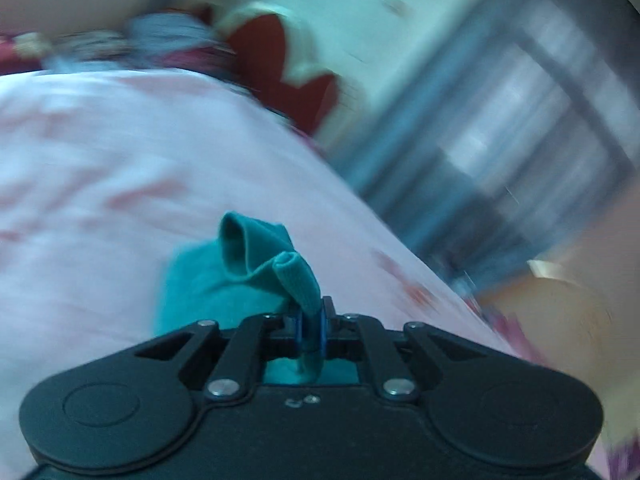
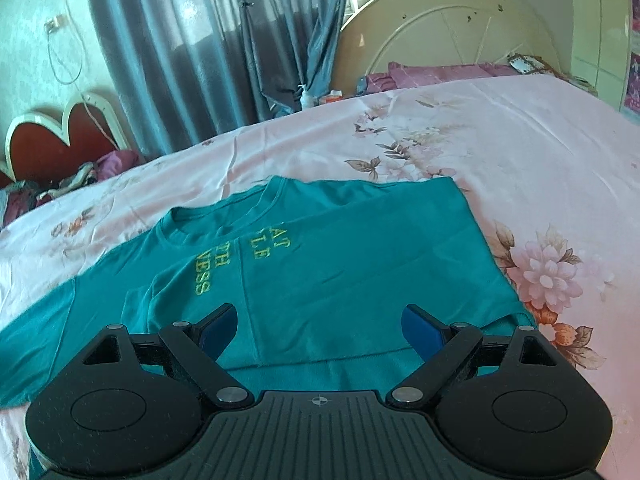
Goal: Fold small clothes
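A teal T-shirt [image 2: 320, 256] with yellow lettering lies on the pink floral bedsheet [image 2: 500, 140], one side folded over its middle. My right gripper [image 2: 320, 320] hovers open just above the shirt's near part, its blue pads apart with nothing pinched between them. In the blurred left wrist view my left gripper [image 1: 311, 316] is shut on a ribbed edge of the teal T-shirt [image 1: 256, 256], which bunches up and rises in a fold ahead of the jaws. The rest of that cloth [image 1: 192, 292] trails down onto the sheet [image 1: 100, 160].
A cream round headboard [image 2: 460, 28] and purple pillows [image 2: 432, 72] are at the far end of the bed. Grey-blue curtains [image 2: 200, 40] hang behind. A red heart-shaped chair back [image 2: 52, 140] and crumpled clothes [image 2: 80, 176] sit at the left.
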`<state>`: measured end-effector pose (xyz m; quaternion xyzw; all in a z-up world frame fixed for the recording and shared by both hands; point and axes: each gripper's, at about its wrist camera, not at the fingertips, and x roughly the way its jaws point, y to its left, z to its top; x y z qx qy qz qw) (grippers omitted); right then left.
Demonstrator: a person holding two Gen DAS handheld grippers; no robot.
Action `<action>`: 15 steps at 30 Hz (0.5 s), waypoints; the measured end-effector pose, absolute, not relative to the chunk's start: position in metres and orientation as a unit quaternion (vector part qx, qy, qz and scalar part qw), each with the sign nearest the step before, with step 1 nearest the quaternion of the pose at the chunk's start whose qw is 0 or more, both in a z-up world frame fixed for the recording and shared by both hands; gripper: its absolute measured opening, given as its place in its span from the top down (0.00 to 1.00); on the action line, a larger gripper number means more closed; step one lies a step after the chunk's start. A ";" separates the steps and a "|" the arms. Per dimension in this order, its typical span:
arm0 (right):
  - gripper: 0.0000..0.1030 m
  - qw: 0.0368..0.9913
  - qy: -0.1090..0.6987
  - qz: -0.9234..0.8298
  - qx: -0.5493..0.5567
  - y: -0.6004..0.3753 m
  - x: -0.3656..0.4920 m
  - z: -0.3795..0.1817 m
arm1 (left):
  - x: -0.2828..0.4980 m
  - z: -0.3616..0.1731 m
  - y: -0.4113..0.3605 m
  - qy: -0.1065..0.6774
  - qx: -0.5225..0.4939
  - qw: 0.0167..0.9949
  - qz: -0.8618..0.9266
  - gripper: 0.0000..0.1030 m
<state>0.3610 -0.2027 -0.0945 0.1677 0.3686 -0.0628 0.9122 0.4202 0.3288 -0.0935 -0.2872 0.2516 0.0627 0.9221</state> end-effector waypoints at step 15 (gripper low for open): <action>0.43 0.900 0.353 -0.013 0.256 -0.270 0.362 -0.114 | 0.454 -0.124 -0.024 0.360 -0.032 0.918 -0.166 0.93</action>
